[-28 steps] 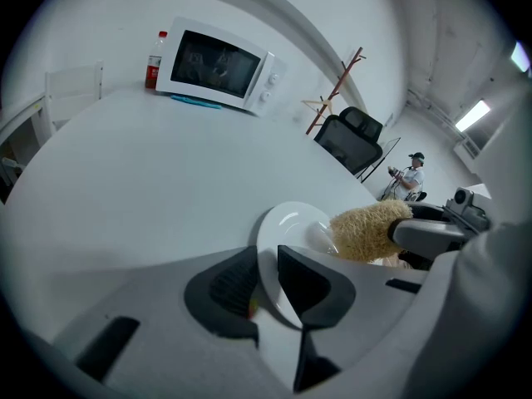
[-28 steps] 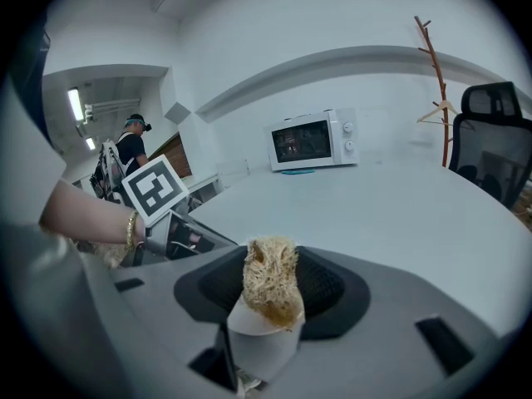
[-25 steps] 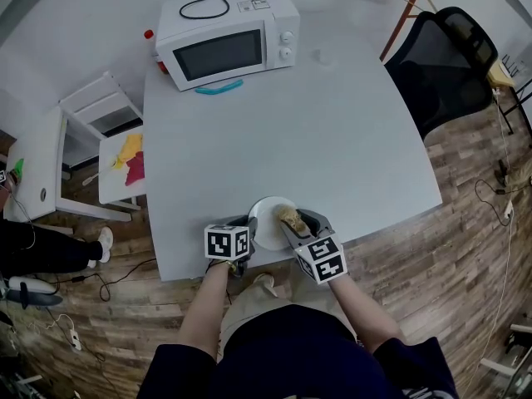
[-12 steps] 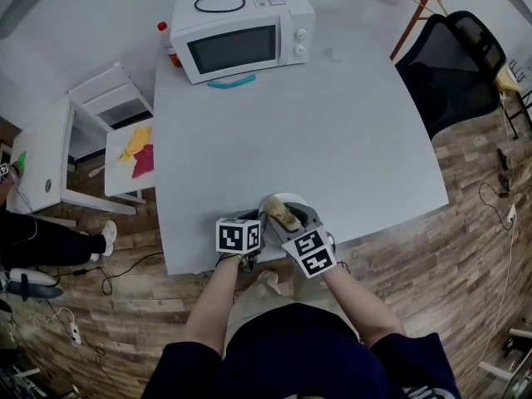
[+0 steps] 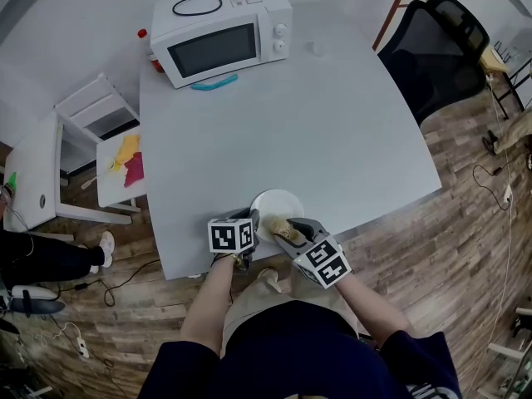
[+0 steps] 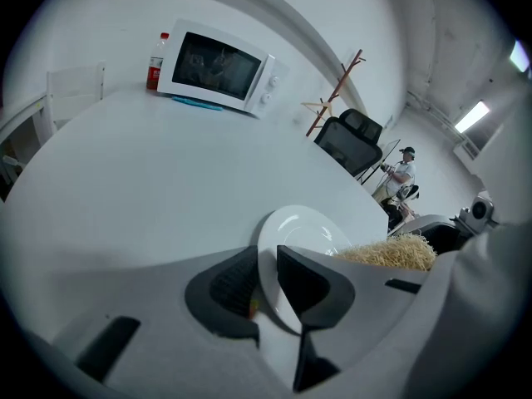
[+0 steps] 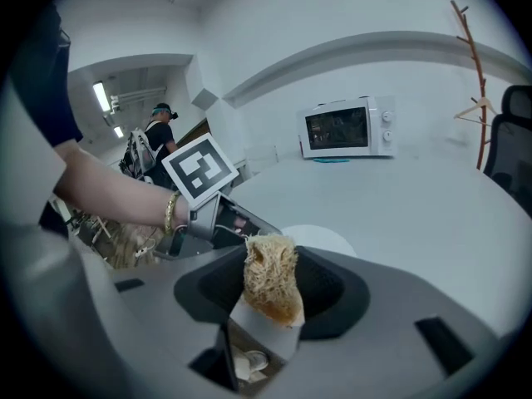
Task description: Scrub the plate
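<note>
Plate at table near edge, just in front of person. Left gripper jaws narrow, clamped on plate's near-left rim. Right gripper jaws closed on fibrous loofah scrubber, which sits at plate's near-right rim, close beside left gripper. Both grippers overhang table's near edge. Wide bare tabletop beyond plate. Microwave at far left edge, well apart. Office chair past far right corner.
</note>
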Demonstrator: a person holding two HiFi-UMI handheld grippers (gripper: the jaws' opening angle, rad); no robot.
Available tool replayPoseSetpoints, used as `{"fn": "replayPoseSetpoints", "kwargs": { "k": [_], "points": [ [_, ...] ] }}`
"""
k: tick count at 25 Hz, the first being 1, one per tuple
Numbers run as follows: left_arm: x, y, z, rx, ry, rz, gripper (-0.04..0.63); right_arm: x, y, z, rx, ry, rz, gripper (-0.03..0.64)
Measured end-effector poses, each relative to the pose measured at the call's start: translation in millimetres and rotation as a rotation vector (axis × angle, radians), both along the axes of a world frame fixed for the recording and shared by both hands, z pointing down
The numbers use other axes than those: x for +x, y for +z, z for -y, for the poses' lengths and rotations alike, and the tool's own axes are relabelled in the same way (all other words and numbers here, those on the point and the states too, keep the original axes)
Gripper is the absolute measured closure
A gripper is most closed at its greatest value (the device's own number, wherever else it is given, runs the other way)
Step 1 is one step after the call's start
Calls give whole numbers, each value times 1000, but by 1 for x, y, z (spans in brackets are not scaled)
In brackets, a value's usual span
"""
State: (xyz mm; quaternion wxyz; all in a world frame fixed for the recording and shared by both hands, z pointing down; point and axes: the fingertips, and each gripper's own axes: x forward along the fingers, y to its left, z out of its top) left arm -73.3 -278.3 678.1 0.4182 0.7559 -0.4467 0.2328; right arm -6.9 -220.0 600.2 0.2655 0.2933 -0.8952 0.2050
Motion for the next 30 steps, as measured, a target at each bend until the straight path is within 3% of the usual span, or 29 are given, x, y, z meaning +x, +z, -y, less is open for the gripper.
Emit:
{"fn": "replayPoseSetpoints", "kwargs": {
  "k": [8, 16, 24, 30],
  "points": [
    [3, -2, 0, 4, 12, 7, 514, 30, 0, 34, 37, 30, -91, 436],
    [2, -2, 0, 4, 11, 9, 514, -3, 0, 71, 80, 9, -108, 436],
    [1, -2, 1, 12, 9, 20, 512, -28, 0, 41, 113, -85, -89, 437],
    [2, 0, 1, 11, 14, 21, 512, -23, 3, 5, 69, -114, -64, 437]
  ]
}}
